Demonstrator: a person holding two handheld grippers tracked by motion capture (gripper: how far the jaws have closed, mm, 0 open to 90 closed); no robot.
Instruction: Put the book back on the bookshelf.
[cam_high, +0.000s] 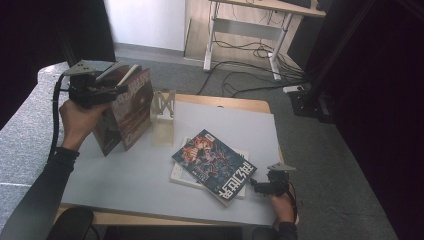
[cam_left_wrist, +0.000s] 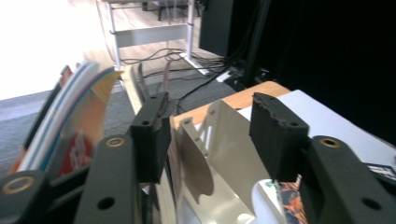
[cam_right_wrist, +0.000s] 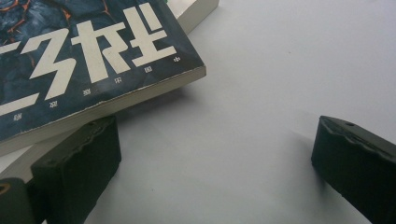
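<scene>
From the high view, the left gripper (cam_high: 107, 82) sits at about ten o'clock over the grey table mat (cam_high: 125, 175), held in the person's left hand (cam_high: 80, 120). Upright books (cam_high: 127, 107) with reddish covers stand just beside it, leaning against a cream metal bookend (cam_high: 164, 117) at roughly eleven o'clock. At five o'clock the right gripper (cam_high: 256, 186) lies low on the mat, its tips touching or nearly touching the corner of a dark-covered book (cam_high: 215, 165), which lies flat on top of a white book (cam_high: 182, 176).

In the left gripper view, the two black jaws stand apart with nothing pressed between them. The upright books (cam_left_wrist: 70, 121) fan out at nine o'clock, just outside the left-hand jaw; whether that jaw touches a cover cannot be told. The bookend (cam_left_wrist: 224, 154) shows through the gap, at six o'clock.

In the right gripper view, the jaws are spread wide and released on the mat (cam_right_wrist: 261, 93). The dark-covered book (cam_right_wrist: 93, 60) with large pale lettering fills ten o'clock, its corner just above the left-hand jaw, with the white book (cam_right_wrist: 198, 9) under it.
</scene>
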